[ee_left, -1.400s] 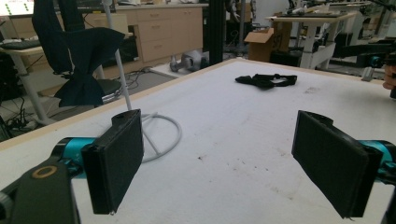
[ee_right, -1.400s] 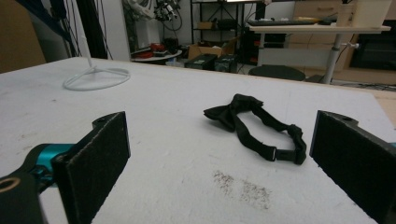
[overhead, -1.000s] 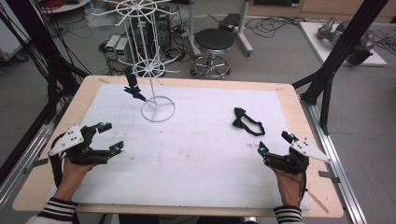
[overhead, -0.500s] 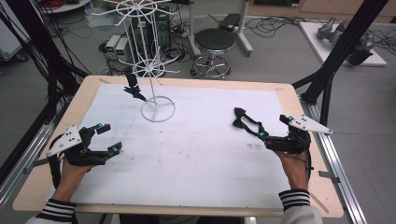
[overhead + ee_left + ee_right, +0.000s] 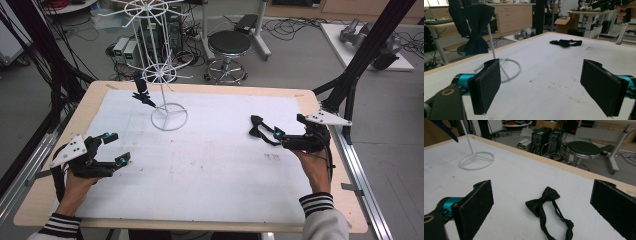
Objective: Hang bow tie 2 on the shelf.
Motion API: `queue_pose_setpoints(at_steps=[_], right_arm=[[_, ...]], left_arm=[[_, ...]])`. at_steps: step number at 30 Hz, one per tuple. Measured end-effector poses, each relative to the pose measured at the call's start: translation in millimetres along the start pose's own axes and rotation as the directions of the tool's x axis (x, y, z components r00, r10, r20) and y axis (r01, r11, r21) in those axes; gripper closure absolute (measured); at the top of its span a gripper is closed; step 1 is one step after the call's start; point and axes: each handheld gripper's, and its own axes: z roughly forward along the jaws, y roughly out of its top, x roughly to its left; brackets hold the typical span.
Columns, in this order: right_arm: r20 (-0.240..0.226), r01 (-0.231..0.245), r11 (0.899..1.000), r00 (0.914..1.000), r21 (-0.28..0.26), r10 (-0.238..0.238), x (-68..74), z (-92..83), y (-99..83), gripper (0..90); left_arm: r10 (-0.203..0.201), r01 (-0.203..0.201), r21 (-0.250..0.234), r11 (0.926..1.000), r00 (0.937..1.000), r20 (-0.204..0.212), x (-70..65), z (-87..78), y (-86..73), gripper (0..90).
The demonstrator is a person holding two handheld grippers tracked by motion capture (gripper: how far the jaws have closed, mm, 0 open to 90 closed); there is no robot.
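A black bow tie (image 5: 257,127) (image 5: 547,200) (image 5: 565,42) with its strap lies flat on the white mat at the right. My right gripper (image 5: 272,135) (image 5: 544,207) hovers just right of it, open, jaws on either side of the tie in the right gripper view. A second dark bow tie (image 5: 142,95) (image 5: 475,27) hangs on the white wire rack (image 5: 160,75) at the back left. My left gripper (image 5: 116,148) (image 5: 544,87) rests open at the front left, with nothing between its pads.
The rack's ring base (image 5: 169,118) (image 5: 476,160) (image 5: 509,68) stands on the mat (image 5: 210,165). The wooden table edge (image 5: 320,165) frames the mat. A stool (image 5: 229,45), computers and cables sit on the floor behind the table.
My right gripper has moved forward and left from the front right corner up to the bow tie on the mat. The left gripper has stayed put.
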Motion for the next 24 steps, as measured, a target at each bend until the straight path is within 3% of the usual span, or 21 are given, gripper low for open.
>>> queue_pose_setpoints(at_steps=[15, 24], right_arm=[[-0.021, 0.009, 0.992, 0.9998, 0.127, -0.006, 0.4, 37.3, 17.4, 3.9], [-0.012, 0.011, 0.986, 0.9999, 0.164, -0.009, 0.3, 52.4, 21.8, 3.9]], left_arm=[[-0.001, 0.001, 0.0, 1.0, 1.0, 0.0, 0.2, 0.1, -0.2, 17.3], [-0.001, 0.001, -0.001, 1.0, 1.0, 0.003, 0.7, 1.5, -0.6, 17.3]])
